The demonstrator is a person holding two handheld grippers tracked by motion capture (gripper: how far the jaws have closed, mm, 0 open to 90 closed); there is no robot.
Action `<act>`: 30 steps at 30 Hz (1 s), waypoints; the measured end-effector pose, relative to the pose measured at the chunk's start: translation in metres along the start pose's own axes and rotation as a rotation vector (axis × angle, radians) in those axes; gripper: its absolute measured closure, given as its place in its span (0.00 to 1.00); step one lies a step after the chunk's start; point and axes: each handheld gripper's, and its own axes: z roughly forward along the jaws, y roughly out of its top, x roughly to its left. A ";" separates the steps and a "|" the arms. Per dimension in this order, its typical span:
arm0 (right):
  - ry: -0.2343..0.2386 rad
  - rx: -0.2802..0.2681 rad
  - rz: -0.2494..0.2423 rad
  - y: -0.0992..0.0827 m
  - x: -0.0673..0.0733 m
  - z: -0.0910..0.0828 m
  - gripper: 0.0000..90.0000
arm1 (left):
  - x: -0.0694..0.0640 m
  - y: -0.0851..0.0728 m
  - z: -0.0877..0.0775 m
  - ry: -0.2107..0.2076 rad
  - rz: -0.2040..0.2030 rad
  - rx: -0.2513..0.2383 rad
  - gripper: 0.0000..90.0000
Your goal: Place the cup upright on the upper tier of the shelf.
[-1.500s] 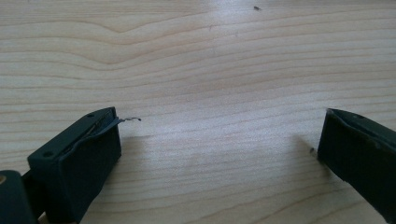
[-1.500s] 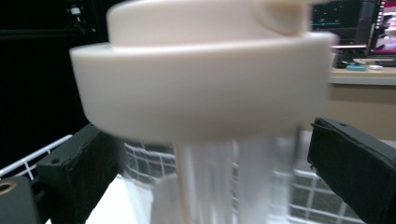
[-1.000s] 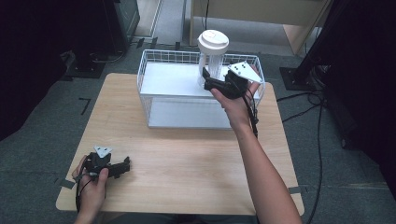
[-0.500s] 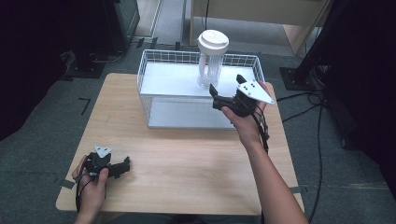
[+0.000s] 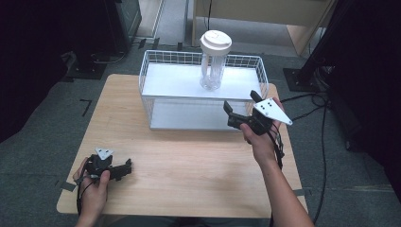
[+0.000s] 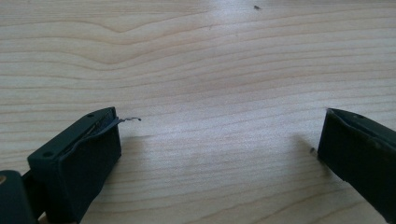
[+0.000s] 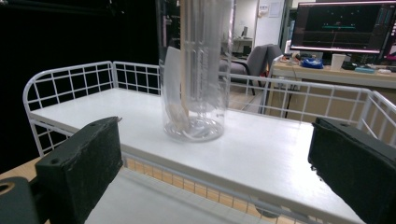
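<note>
1. Item: clear plastic tumbler with white lid, upright on the upper shelf of the white wire rack, on the wooden counter.
2. Handling, as we judge it: light, rigid, smooth-walled and slippery; tall, so easily tipped. A straw or paper slip stands inside.
3. Hold: we would clamp the mid-body, below the lid.
4. Right gripper: jaws apart, empty, just in front of the rack.
5. Left gripper: jaws apart, empty, low over the counter, well apart from the tumbler.
</note>
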 end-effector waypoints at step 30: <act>-0.171 0.135 0.084 -0.078 -0.063 -0.071 0.03 | 0.000 0.000 0.000 0.000 0.001 0.002 0.00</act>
